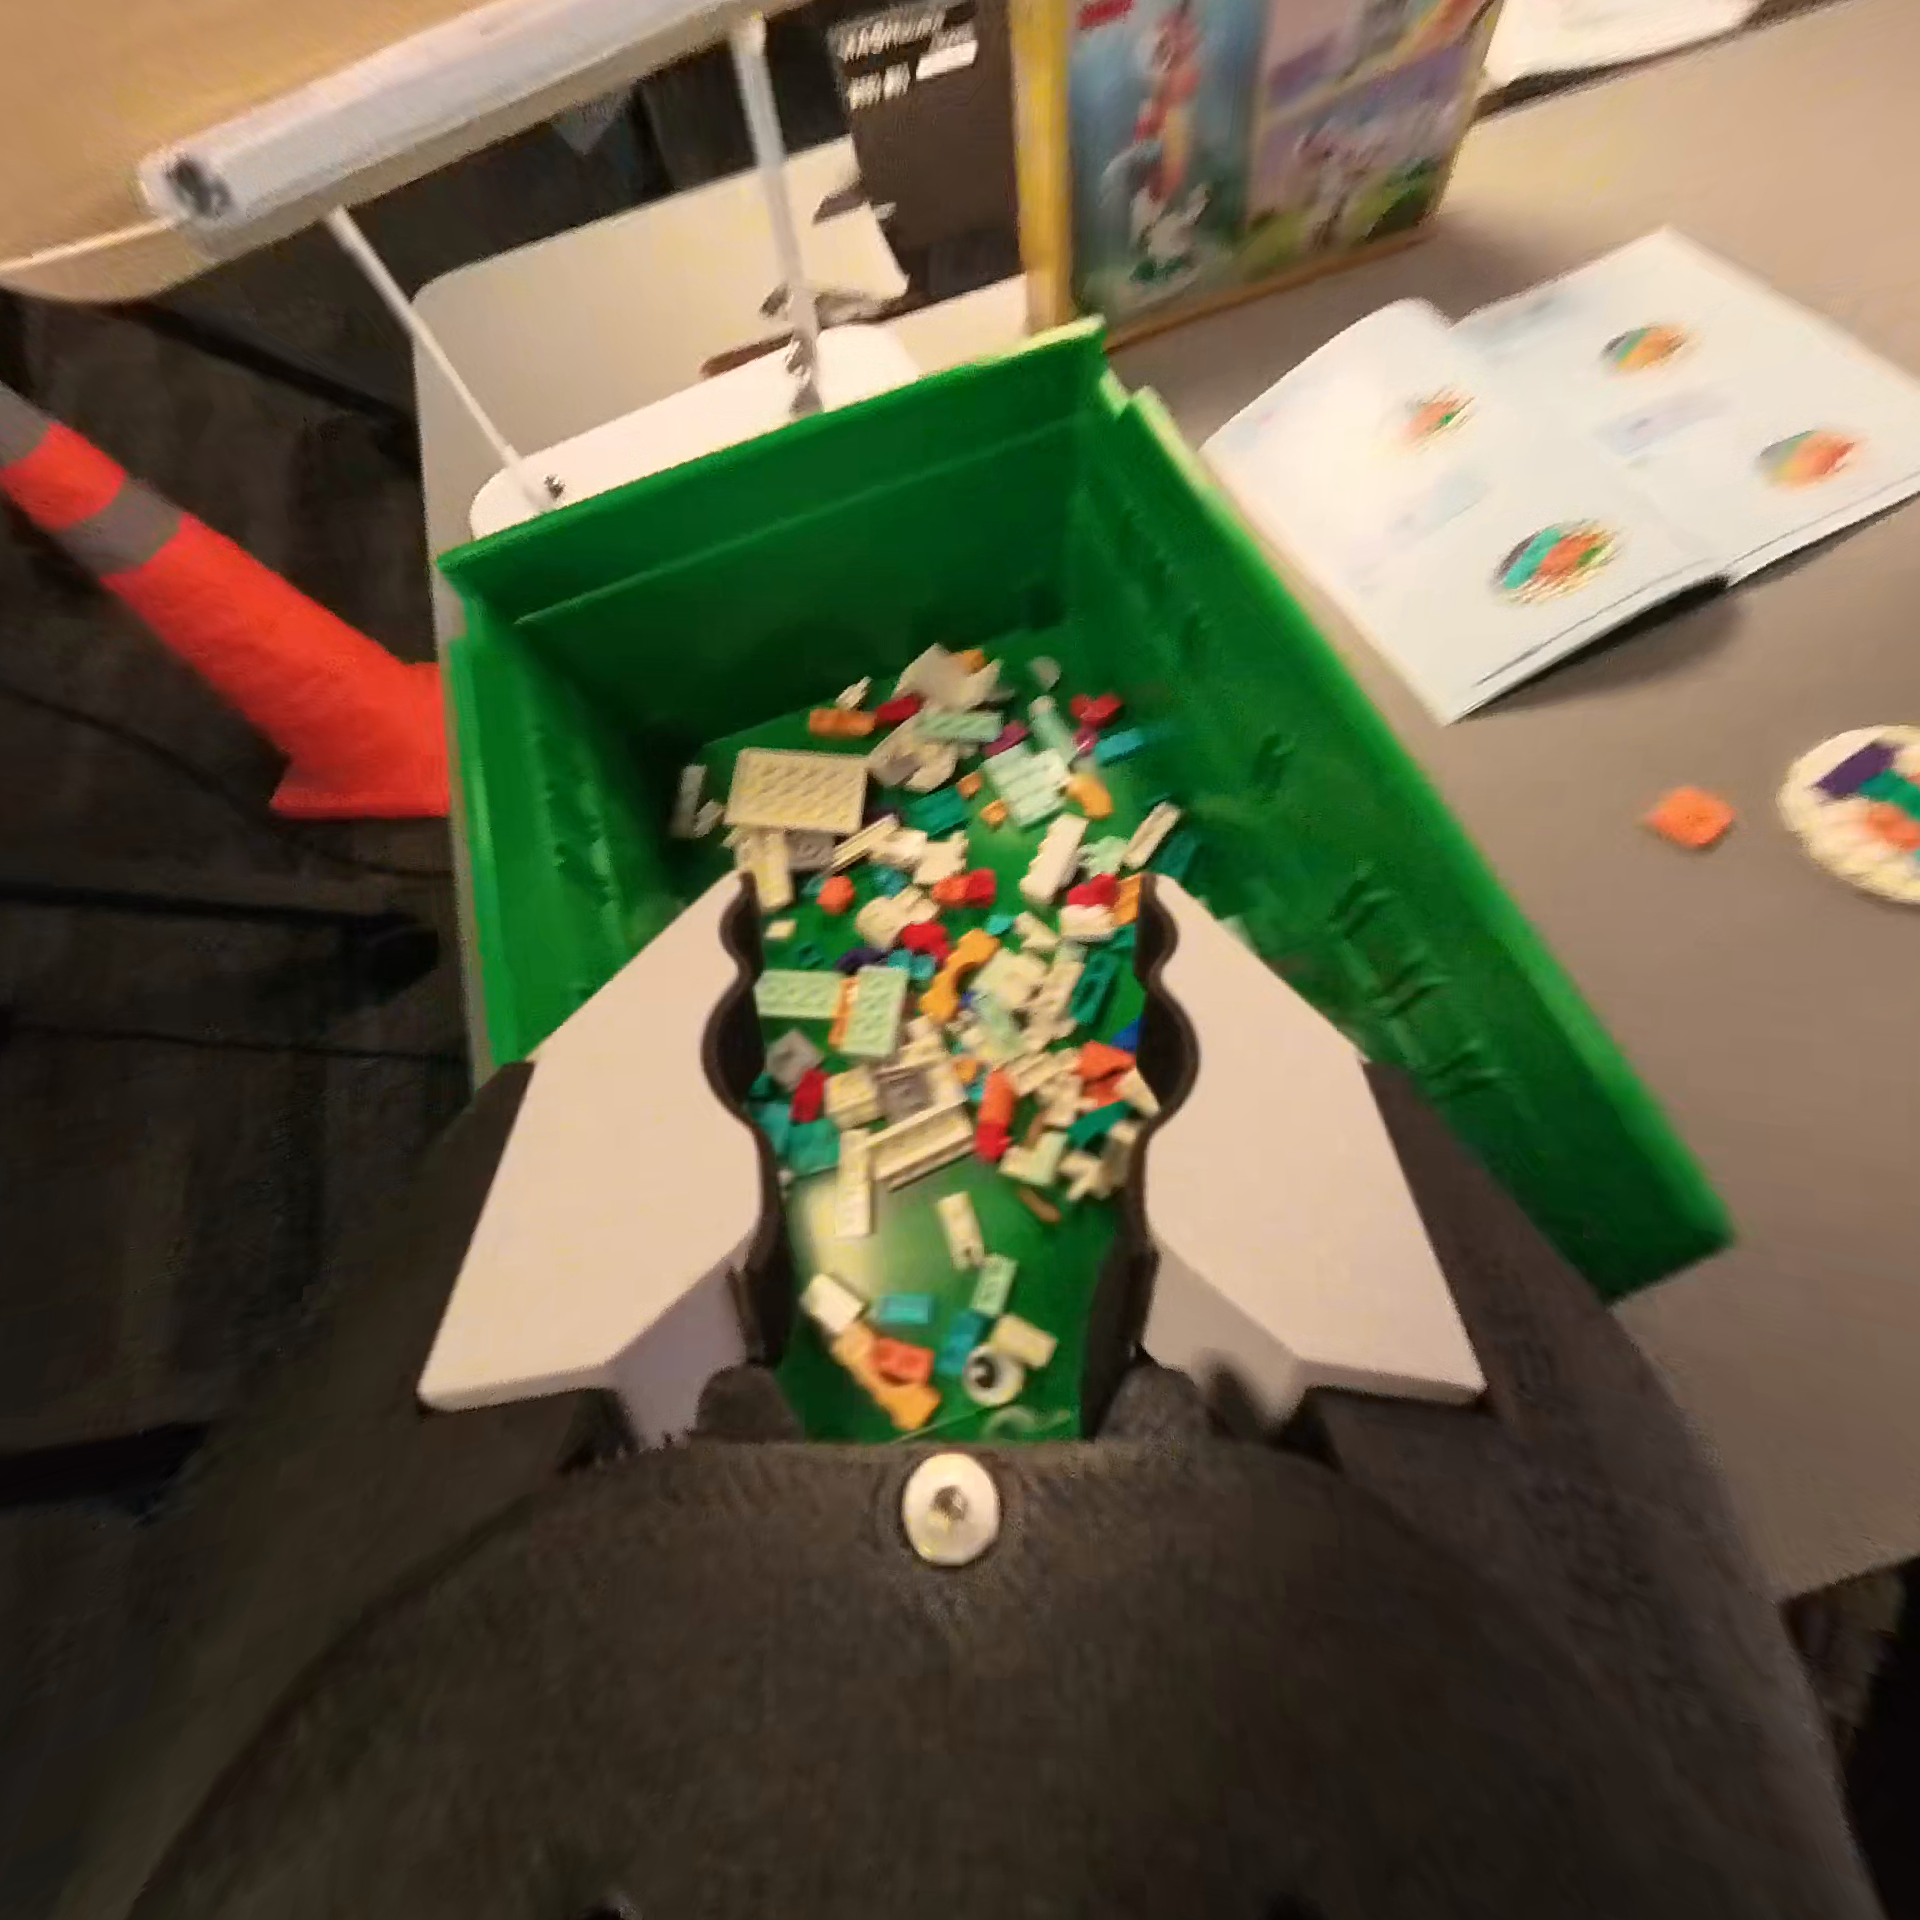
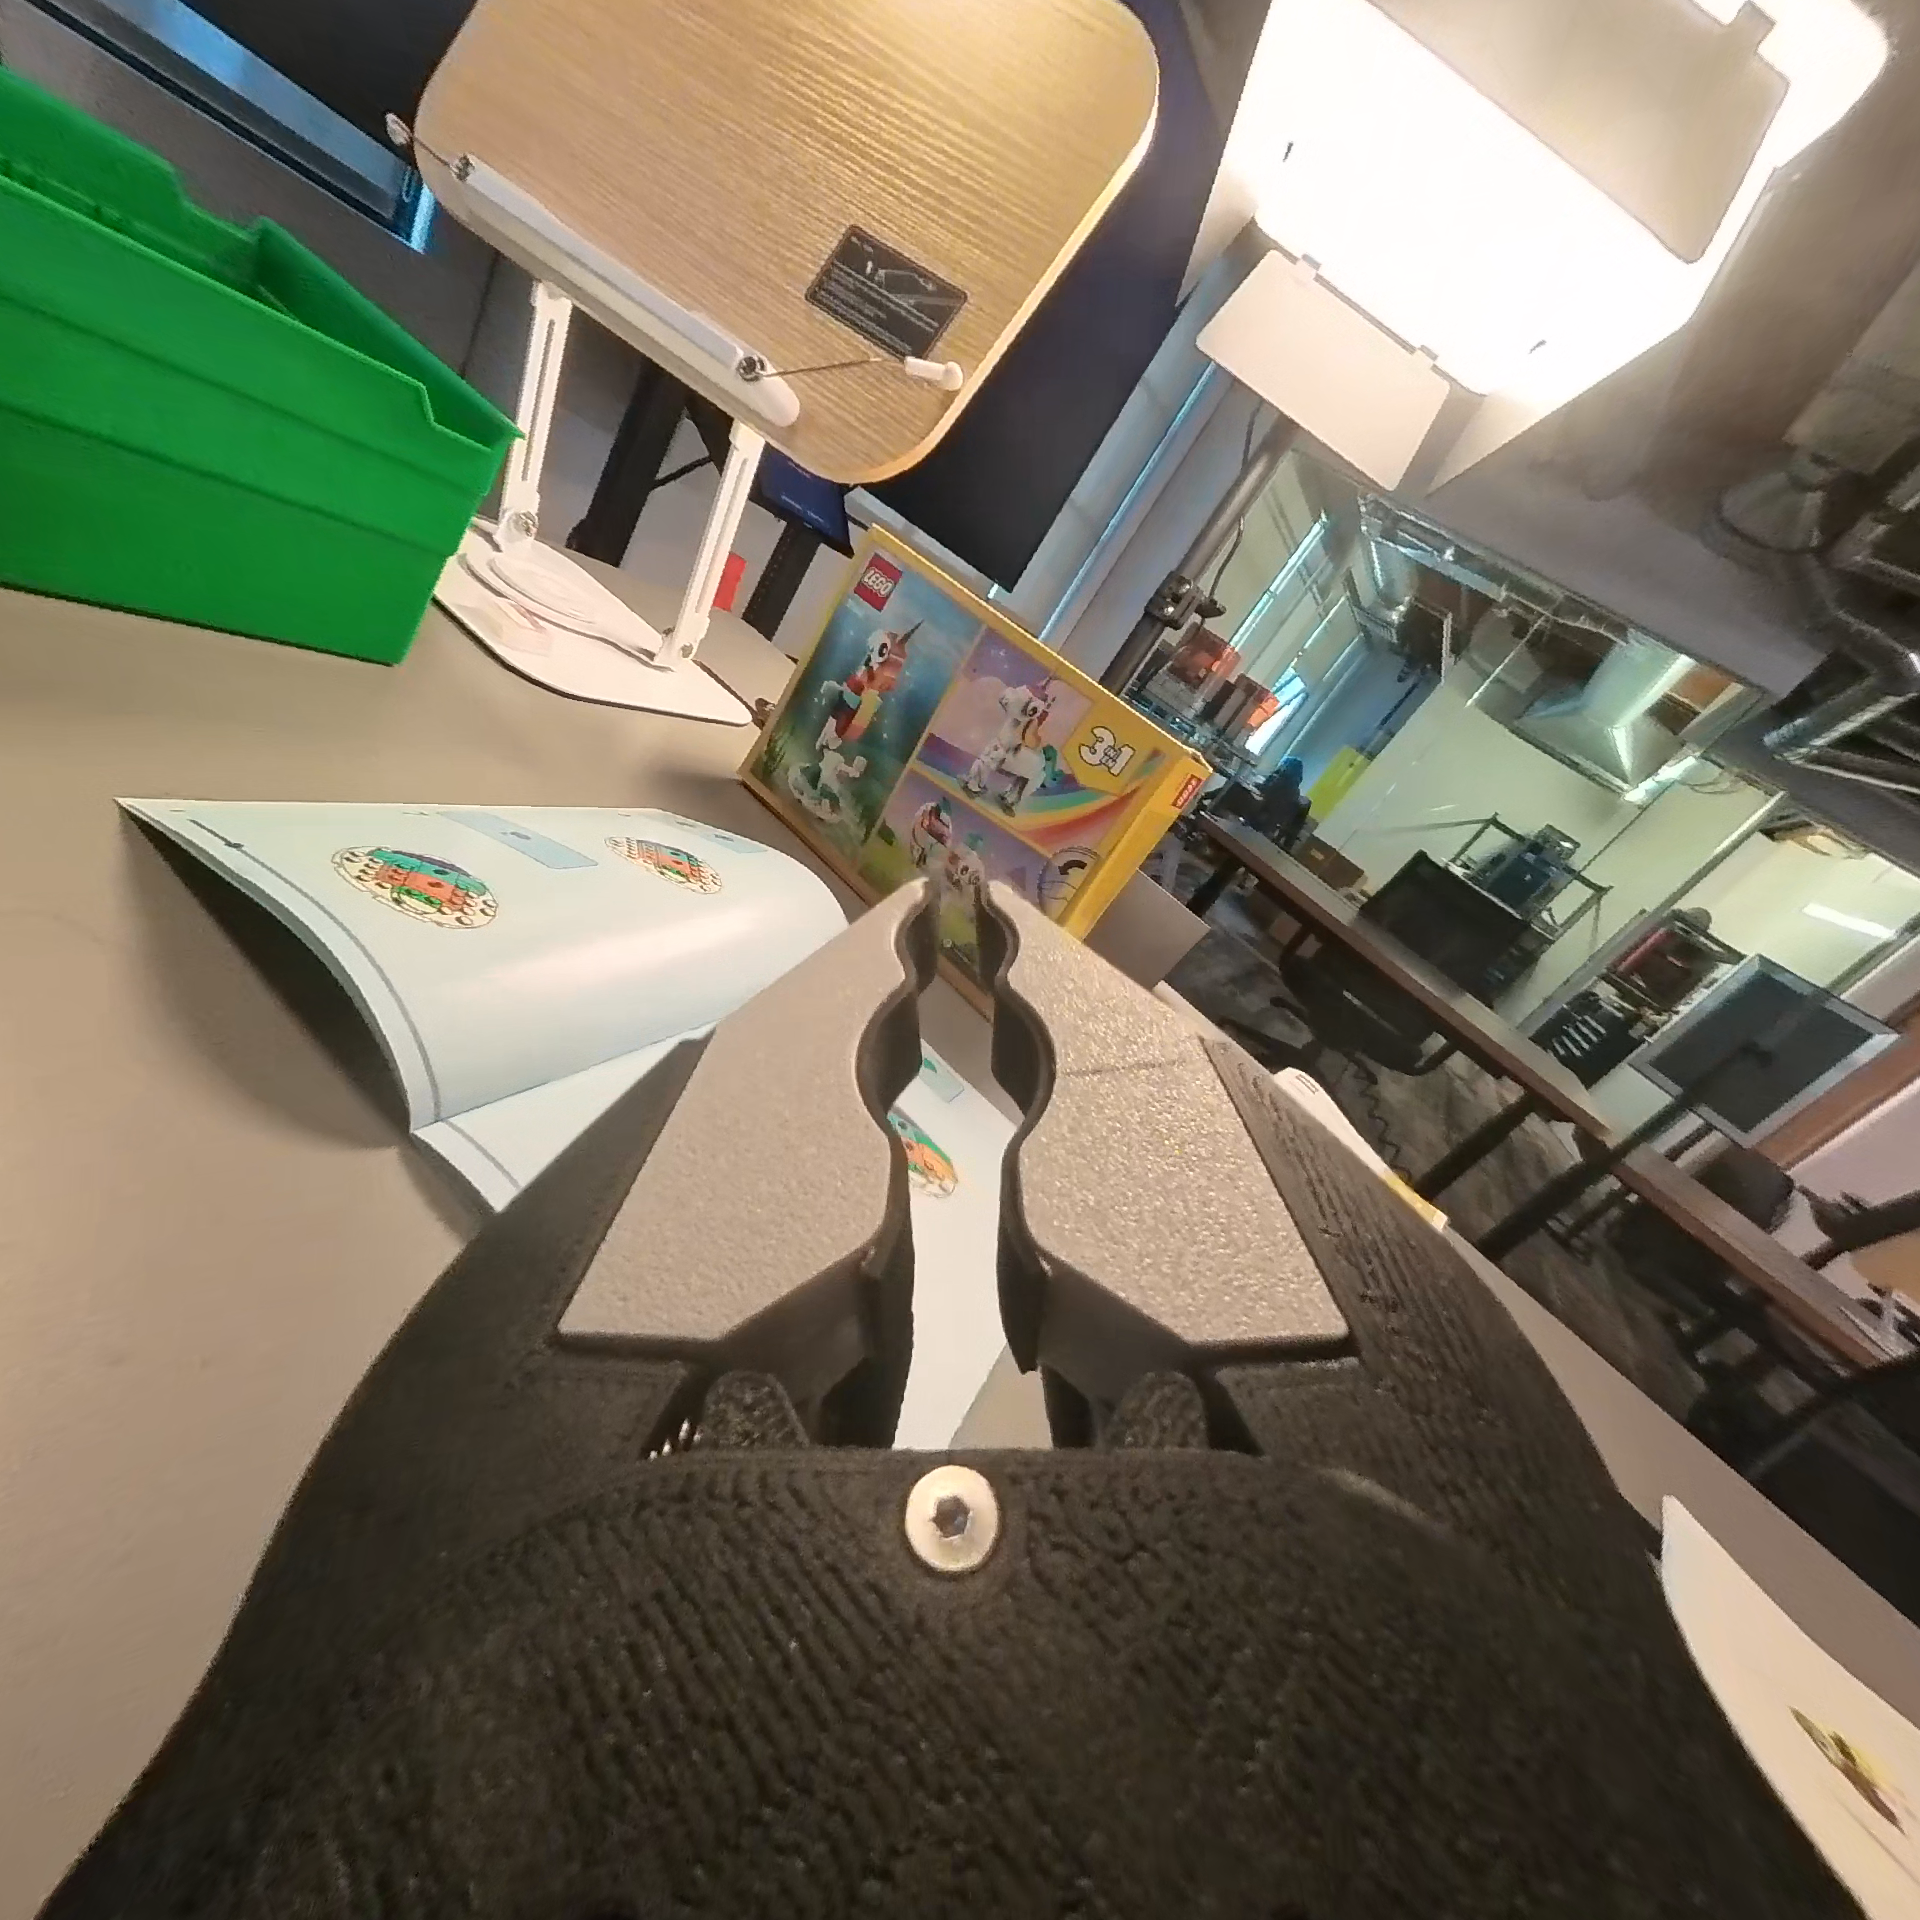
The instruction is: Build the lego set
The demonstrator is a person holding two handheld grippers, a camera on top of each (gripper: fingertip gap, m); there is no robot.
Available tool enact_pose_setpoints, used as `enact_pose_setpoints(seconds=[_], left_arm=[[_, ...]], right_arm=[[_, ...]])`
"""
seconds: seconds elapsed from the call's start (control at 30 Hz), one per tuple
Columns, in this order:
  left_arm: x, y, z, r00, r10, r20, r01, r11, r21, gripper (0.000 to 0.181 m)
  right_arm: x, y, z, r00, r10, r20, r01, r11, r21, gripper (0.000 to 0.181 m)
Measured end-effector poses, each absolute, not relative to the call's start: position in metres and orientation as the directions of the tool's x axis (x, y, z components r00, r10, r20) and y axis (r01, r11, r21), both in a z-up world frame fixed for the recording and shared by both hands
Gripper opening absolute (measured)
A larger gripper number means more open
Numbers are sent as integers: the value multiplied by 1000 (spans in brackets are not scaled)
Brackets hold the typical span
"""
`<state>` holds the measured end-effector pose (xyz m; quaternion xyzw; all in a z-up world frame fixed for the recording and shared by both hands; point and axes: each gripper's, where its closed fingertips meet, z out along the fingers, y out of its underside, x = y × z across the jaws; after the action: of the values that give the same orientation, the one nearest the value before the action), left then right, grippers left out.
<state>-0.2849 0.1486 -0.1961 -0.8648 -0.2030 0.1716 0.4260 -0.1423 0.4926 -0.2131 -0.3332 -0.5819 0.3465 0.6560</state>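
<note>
A green bin (image 1: pixel 831 582) holds several loose lego pieces (image 1: pixel 935 997) in white, teal, orange and red. My left gripper (image 1: pixel 945 883) is open and empty, hovering over the pieces inside the bin; this view is blurred. A round white partial build (image 1: pixel 1860 821) lies at the right edge of the table, with a loose orange piece (image 1: pixel 1690 816) beside it. My right gripper (image 2: pixel 956 888) sits low over the table with only a narrow slit between its tips and nothing in it. It points over the open instruction booklet (image 2: pixel 499 935) toward the lego box (image 2: pixel 966 748).
The booklet (image 1: pixel 1558 468) lies right of the bin, and the lego box (image 1: pixel 1268 135) stands behind it. A wooden board on a white stand (image 2: pixel 790 208) stands behind the bin (image 2: pixel 208 436). An orange cone (image 1: pixel 239 644) lies off the table's left edge. Across from one pair of fingers to the other is roughly 40 centimeters. The round white partial build (image 1: pixel 1860 821) is closer to my right gripper, around 20 centimeters from its tips; the left tips are 25 centimeters off.
</note>
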Motion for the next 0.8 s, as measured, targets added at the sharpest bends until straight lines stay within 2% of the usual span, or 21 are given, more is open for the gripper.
enact_pose_setpoints(seconds=[0.23, 0.43, 0.63, 0.8], left_arm=[[-327, 143, -220, 896, 374, -240, 139, -749, -648, 61], [-346, 154, -244, 925, 298, -234, 146, -851, -505, 62], [-351, 161, -257, 941, 246, -232, 126, -892, -433, 62], [-362, 162, -261, 943, 240, -232, 127, -901, -416, 61]], right_arm=[[-142, 504, -214, 125, 848, 515, -33, 522, -852, 5], [-143, 508, -216, 148, 836, 528, -6, 534, -845, 5], [-144, 510, -218, 152, 831, 536, 13, 540, -841, 5], [-145, 509, -220, 147, 826, 544, 25, 547, -837, 5]])
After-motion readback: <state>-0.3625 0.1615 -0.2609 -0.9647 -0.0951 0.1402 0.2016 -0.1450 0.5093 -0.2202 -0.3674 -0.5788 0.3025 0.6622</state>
